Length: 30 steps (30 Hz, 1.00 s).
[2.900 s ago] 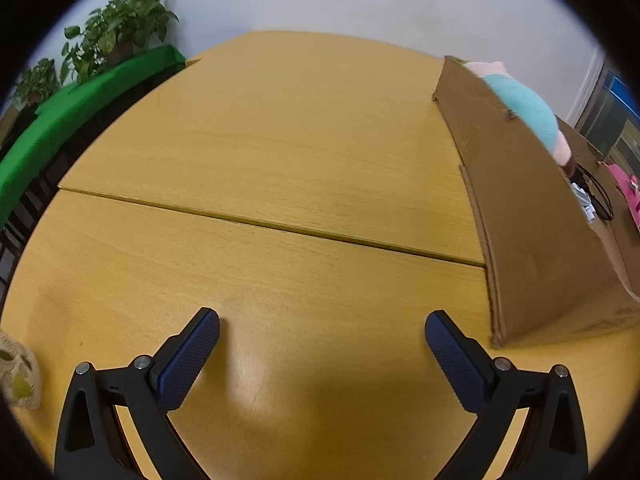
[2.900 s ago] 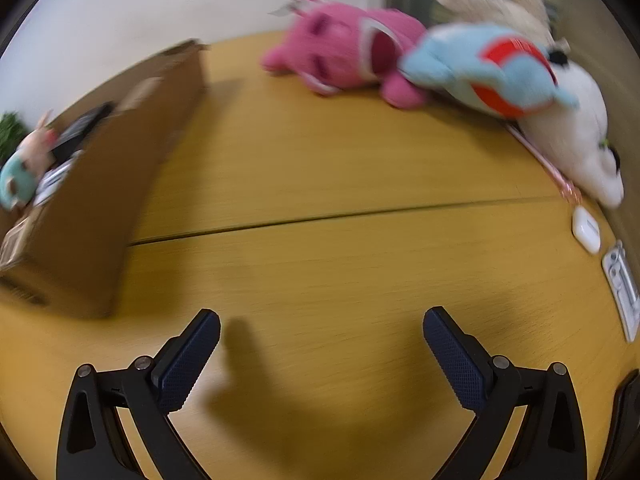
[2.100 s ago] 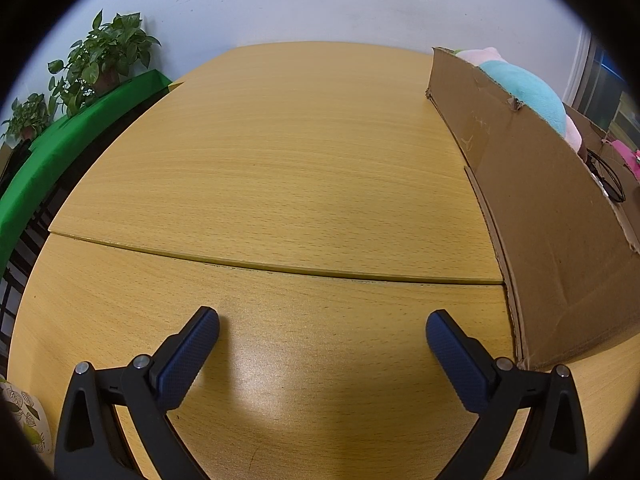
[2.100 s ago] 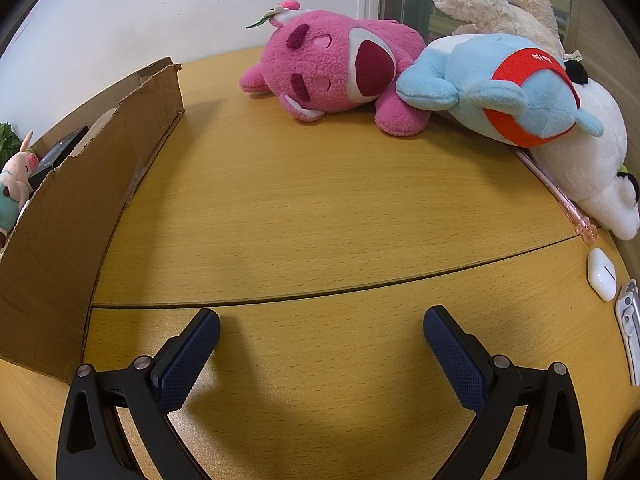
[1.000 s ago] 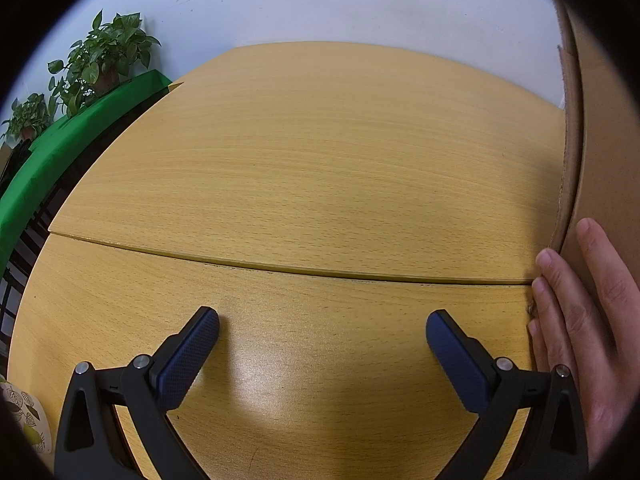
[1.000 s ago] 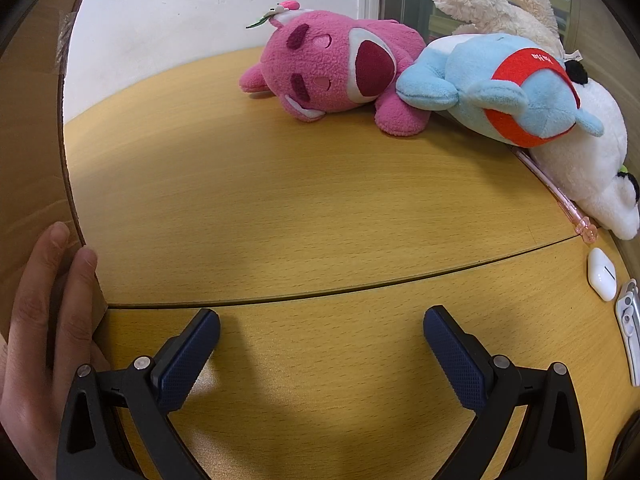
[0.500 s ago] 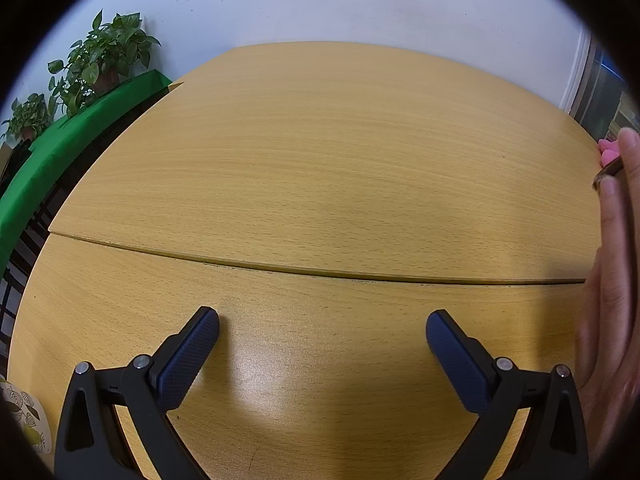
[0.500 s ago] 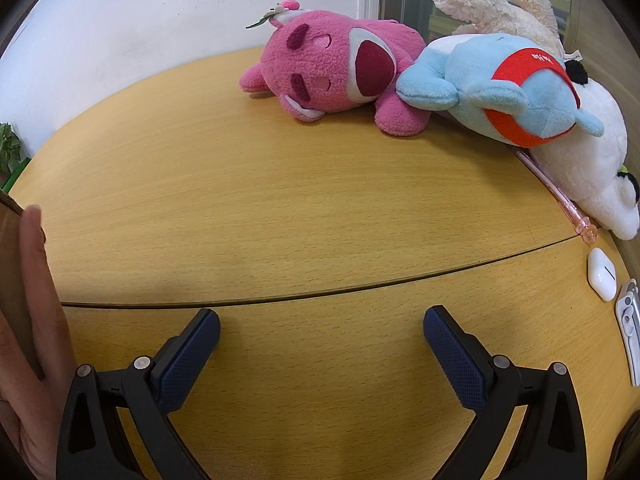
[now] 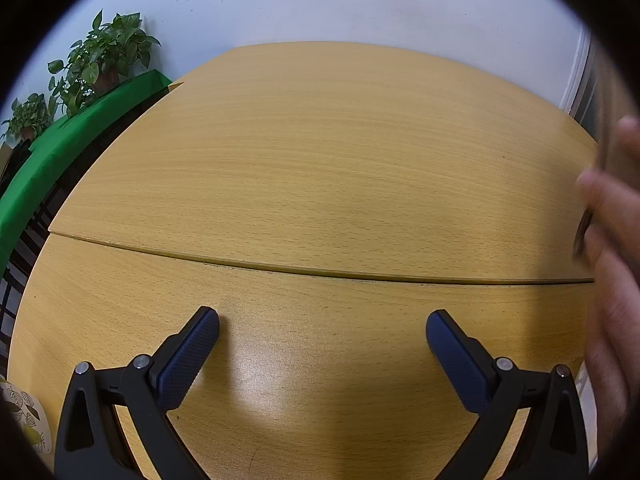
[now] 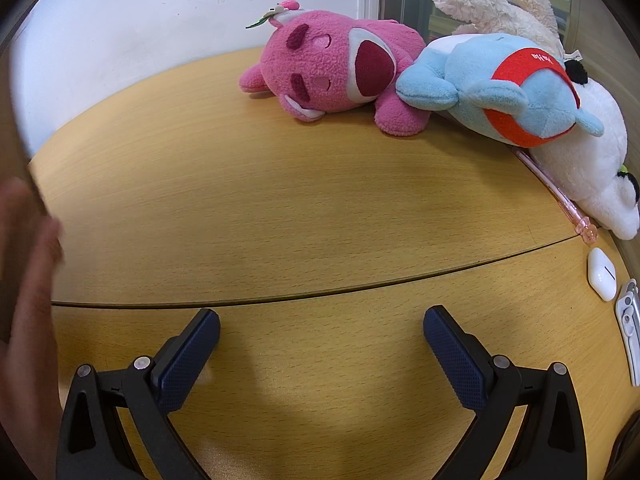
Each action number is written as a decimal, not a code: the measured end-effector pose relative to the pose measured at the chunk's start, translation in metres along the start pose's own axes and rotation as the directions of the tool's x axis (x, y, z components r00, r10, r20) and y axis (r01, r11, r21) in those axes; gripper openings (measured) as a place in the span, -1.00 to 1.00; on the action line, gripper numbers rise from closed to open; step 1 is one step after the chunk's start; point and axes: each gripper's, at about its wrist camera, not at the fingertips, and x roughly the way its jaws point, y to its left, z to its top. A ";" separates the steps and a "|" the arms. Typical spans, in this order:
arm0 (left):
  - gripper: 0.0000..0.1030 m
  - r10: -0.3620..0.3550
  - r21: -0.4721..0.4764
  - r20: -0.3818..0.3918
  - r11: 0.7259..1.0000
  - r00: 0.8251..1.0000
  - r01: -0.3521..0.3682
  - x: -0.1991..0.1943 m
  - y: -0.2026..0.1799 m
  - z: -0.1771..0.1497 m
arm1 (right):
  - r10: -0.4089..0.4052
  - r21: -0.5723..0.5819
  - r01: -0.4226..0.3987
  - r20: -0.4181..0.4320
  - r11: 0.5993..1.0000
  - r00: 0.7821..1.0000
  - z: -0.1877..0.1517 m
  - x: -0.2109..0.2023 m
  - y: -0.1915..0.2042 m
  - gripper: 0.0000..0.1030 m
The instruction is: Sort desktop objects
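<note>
My left gripper (image 9: 322, 332) rests low over the bare wooden table (image 9: 320, 168), open, nothing between its fingers. My right gripper (image 10: 321, 330) is also open and empty over the table (image 10: 260, 200). Far ahead of it lie a pink plush bear (image 10: 336, 72), a light blue plush with a red band (image 10: 508, 92), a white plush (image 10: 588, 168) and a cream plush (image 10: 492, 4). A pink pen (image 10: 560, 196), a white earbud case (image 10: 601, 274) and a silver-white device (image 10: 630, 328) lie at the right edge. A blurred hand (image 9: 612, 264) at the left wrist view's right edge holds a thin dark-edged thing.
The same hand (image 10: 28, 300) fills the left edge of the right wrist view. Potted plants (image 9: 104, 60) stand on a green ledge (image 9: 60, 148) beyond the table's left edge. A leaf-patterned object (image 9: 28, 420) sits at the near left. A seam crosses the tabletop.
The cardboard box that stood between the grippers has been lifted away by a hand and is out of view. The hand is now blurred, moving at the frame edges. Both grippers have stayed still.
</note>
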 end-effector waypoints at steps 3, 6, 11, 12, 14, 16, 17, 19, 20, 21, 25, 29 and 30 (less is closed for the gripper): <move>1.00 0.000 0.000 0.000 1.000 1.000 0.000 0.000 0.000 0.000 | 0.000 0.000 0.000 0.000 1.000 1.000 0.000 0.000 0.000 1.00; 1.00 0.000 0.000 0.000 1.000 1.000 0.000 0.000 0.000 0.000 | 0.001 0.000 -0.001 0.000 1.000 1.000 -0.001 0.000 -0.002 1.00; 1.00 0.001 -0.001 0.001 1.000 1.000 -0.001 0.001 0.000 0.000 | 0.001 0.000 -0.001 0.000 1.000 1.000 -0.002 0.001 -0.002 1.00; 1.00 0.001 -0.001 0.001 1.000 1.000 -0.001 0.001 0.000 0.000 | 0.001 0.000 -0.001 0.000 1.000 1.000 -0.002 0.001 -0.002 1.00; 1.00 0.001 -0.001 0.001 1.000 1.000 -0.001 0.001 0.000 0.000 | 0.001 0.000 -0.001 0.000 1.000 1.000 -0.002 0.001 -0.001 1.00; 1.00 0.001 -0.001 0.001 1.000 1.000 -0.001 0.001 0.000 0.000 | 0.001 0.001 -0.001 0.000 1.000 1.000 -0.002 0.001 -0.001 1.00; 1.00 0.001 -0.001 0.001 1.000 1.000 -0.001 0.001 0.000 0.000 | 0.001 0.001 -0.001 0.000 1.000 1.000 -0.002 0.001 -0.001 1.00; 1.00 0.001 -0.001 0.001 1.000 1.000 -0.001 0.001 0.000 0.000 | 0.001 0.001 -0.001 0.000 1.000 1.000 -0.003 0.001 -0.001 1.00; 1.00 0.001 -0.001 0.001 1.000 1.000 -0.001 0.001 0.000 0.000 | 0.001 0.001 -0.001 0.000 1.000 1.000 -0.002 0.001 -0.001 1.00; 1.00 0.001 -0.001 0.001 1.000 1.000 -0.001 0.001 0.000 0.000 | 0.001 0.001 -0.001 0.000 1.000 1.000 -0.003 0.001 -0.001 1.00; 1.00 0.001 -0.001 0.001 1.000 1.000 -0.001 0.001 0.000 0.000 | 0.000 0.001 0.000 0.000 1.000 1.000 -0.003 0.001 -0.001 1.00; 1.00 0.001 -0.001 0.001 1.000 1.000 -0.001 0.001 0.000 0.000 | 0.000 0.001 0.000 0.001 1.000 1.000 -0.004 0.001 -0.001 1.00; 1.00 0.001 -0.001 0.001 1.000 1.000 -0.001 0.001 0.000 0.000 | 0.000 0.001 0.000 0.000 1.000 1.000 -0.003 0.001 -0.001 1.00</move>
